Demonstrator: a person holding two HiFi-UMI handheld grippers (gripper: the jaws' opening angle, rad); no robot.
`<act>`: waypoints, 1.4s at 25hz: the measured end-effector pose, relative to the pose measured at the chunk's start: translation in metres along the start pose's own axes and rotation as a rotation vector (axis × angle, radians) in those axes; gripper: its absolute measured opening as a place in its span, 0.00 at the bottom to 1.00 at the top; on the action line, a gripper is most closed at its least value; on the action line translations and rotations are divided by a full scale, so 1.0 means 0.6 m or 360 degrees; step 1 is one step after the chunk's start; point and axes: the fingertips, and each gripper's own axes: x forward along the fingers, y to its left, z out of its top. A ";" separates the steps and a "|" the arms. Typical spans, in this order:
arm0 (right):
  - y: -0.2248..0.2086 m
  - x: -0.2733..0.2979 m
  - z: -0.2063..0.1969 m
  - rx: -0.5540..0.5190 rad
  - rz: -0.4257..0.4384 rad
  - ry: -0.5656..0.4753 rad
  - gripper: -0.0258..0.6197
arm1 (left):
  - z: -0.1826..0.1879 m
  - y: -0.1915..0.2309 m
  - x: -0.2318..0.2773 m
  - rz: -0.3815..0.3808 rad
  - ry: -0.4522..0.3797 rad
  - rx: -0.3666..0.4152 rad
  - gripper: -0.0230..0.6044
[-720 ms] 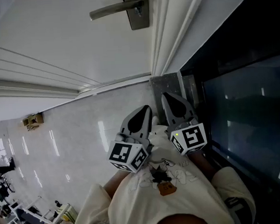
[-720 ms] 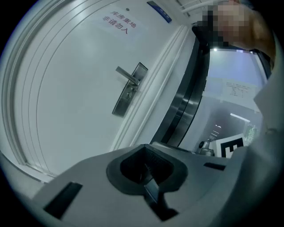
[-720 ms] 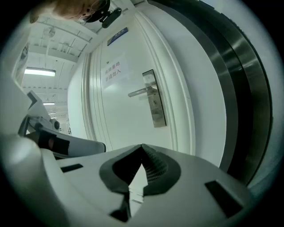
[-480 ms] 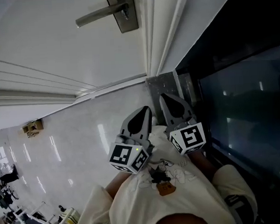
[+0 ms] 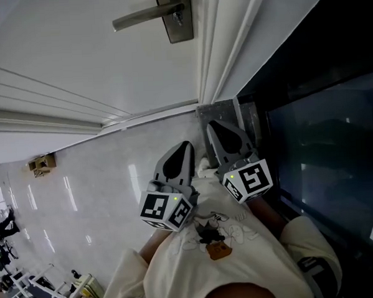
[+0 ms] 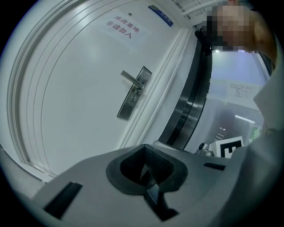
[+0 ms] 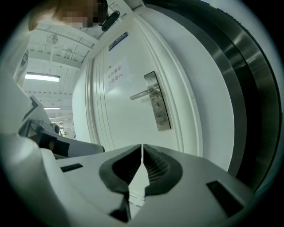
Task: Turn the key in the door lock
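Observation:
A white door [image 5: 75, 51] carries a silver lock plate [image 5: 178, 18] with a lever handle [image 5: 143, 16], at the top of the head view. Just under the lever sits a small metal piece at the keyhole [image 7: 156, 105], too small to tell apart as a key. Both grippers are held close to the person's chest, well short of the door. My left gripper [image 5: 186, 145] is shut and holds nothing, and my right gripper [image 5: 211, 125] beside it is also shut and empty. In the left gripper view the lock plate [image 6: 133, 93] stands far beyond the closed tips [image 6: 145, 148].
A white door frame [image 5: 221, 44] borders the door on the right, then a dark glass panel [image 5: 323, 138]. Glossy light floor tiles [image 5: 101, 181] spread to the left, with a small tan object [image 5: 42, 163] by the skirting. A paper sign [image 7: 114, 73] hangs on the door.
The door handle has shifted about in the head view as the head moved. My left gripper has drifted slightly down and left. Both grippers stay shut near the chest.

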 end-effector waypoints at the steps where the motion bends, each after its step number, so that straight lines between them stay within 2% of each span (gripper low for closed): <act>1: 0.001 0.006 0.004 -0.0015 -0.0001 0.0003 0.05 | 0.005 0.003 0.006 -0.0010 -0.0001 -0.0004 0.05; 7: -0.020 0.054 0.020 -0.0068 -0.0122 0.0010 0.05 | 0.029 0.036 0.042 -0.0101 0.0046 -0.0014 0.05; 14: -0.016 0.141 0.082 -0.0166 -0.0253 -0.0049 0.06 | 0.103 0.101 0.061 -0.0184 0.0026 0.0019 0.05; 18: -0.010 0.190 0.122 -0.0235 -0.0338 -0.0108 0.16 | 0.124 0.140 0.067 -0.0251 0.0044 0.0038 0.05; 21: -0.010 0.215 0.138 -0.0277 -0.0410 -0.0130 0.16 | 0.129 0.161 0.072 -0.0283 0.0066 0.0044 0.05; 24: -0.025 0.231 0.164 -0.0404 -0.0521 -0.0147 0.16 | 0.142 0.168 0.075 -0.0324 0.0060 0.0061 0.05; 30: -0.065 0.266 0.220 -0.0784 -0.0745 -0.0051 0.16 | 0.149 0.170 0.087 -0.0380 0.0077 0.0079 0.05; 35: -0.079 0.293 0.250 -0.0875 -0.0814 -0.0084 0.16 | 0.158 0.175 0.090 -0.0402 0.0070 0.0097 0.05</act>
